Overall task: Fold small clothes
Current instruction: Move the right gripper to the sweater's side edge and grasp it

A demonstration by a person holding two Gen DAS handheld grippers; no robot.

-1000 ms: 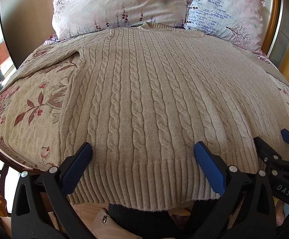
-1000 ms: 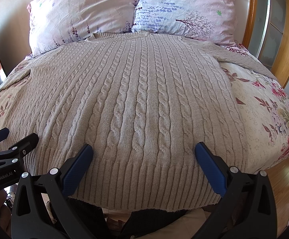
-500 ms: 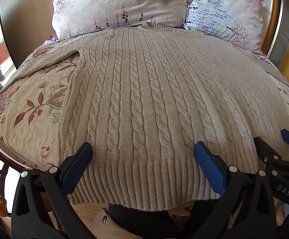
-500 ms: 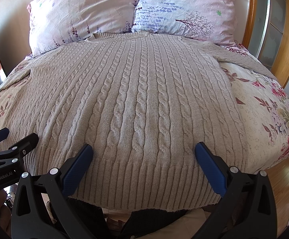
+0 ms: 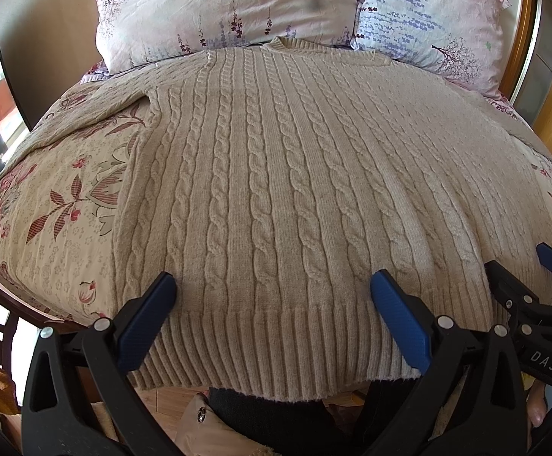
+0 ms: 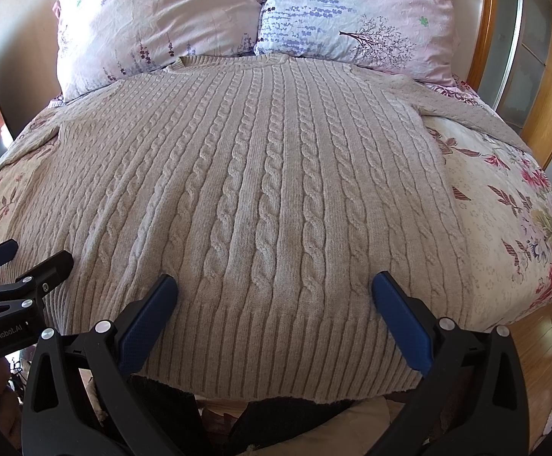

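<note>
in the left wrist view a beige cable-knit wool sweater (image 5: 287, 190) lies flat on the floral bedspread (image 5: 67, 205), collar at the pillows, with the left gripper (image 5: 272, 296) wide open, empty, over its ribbed hem. in the right wrist view the sweater's sleeves spread sideways and the right gripper (image 6: 274, 292) gapes equally wide, holding nothing.

Nothing has visibly changed over the last second. The left gripper (image 5: 272, 285) and the right gripper (image 6: 274, 285) both hang, jaws spread wide, at the same spot over the ribbed hem of the sweater (image 5: 276, 174), which lies exactly as before.
</note>
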